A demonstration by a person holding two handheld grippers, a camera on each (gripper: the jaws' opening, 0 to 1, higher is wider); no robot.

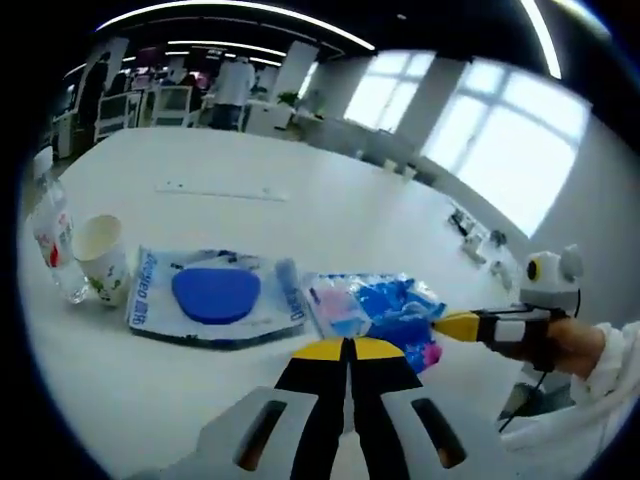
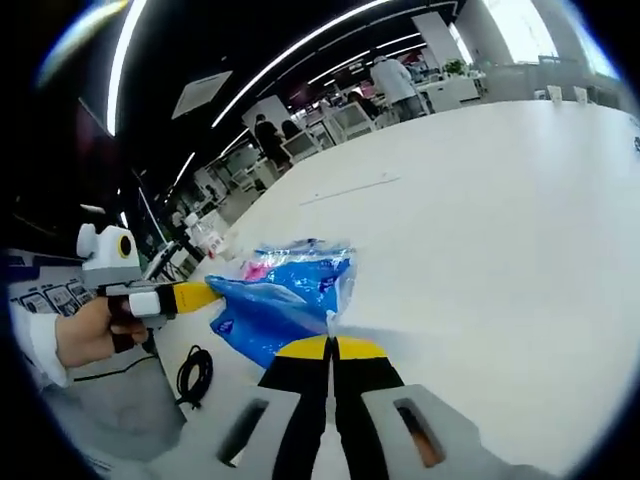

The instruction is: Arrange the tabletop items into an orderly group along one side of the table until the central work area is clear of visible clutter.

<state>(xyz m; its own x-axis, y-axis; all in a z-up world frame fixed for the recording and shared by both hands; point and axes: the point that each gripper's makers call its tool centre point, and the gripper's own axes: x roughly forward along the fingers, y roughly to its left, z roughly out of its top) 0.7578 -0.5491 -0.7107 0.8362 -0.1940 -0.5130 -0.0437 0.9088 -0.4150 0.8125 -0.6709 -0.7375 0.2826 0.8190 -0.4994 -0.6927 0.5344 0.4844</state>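
Currently, the left gripper (image 1: 350, 350) has its two black, yellow-tipped jaws pressed together with nothing between them; it is poised above the near edge of the white table (image 1: 330, 195).

The right gripper (image 1: 455, 325) enters the left gripper view from the right, held in a person's hand (image 1: 572, 345) with a white sleeve. Its yellow tips meet the right end of a blue and pink plastic packet (image 1: 375, 305) lying near the table's near edge; whether they pinch the film cannot be told from this view.

In the right gripper view, that tool's own jaws (image 2: 333, 350) stand closed, and a corner of the same packet (image 2: 280, 295) reaches their tips, apparently caught there. The left gripper (image 2: 195, 297) comes in from the left, its yellow tips touching the packet's other end, held by a hand (image 2: 90, 335).

Just beside the packet, toward the table's left end, lies a clear flat pouch with a blue oval insert (image 1: 215, 295). Next along stands a white paper cup (image 1: 100, 260), upright, and touching it a clear plastic bottle with a red label (image 1: 55, 240). These four items form a row along the near edge.

A long, thin ruler-like strip (image 1: 222, 190) lies apart, toward the table's middle. A black cable (image 2: 195, 375) is coiled on the grey floor beyond the table edge.
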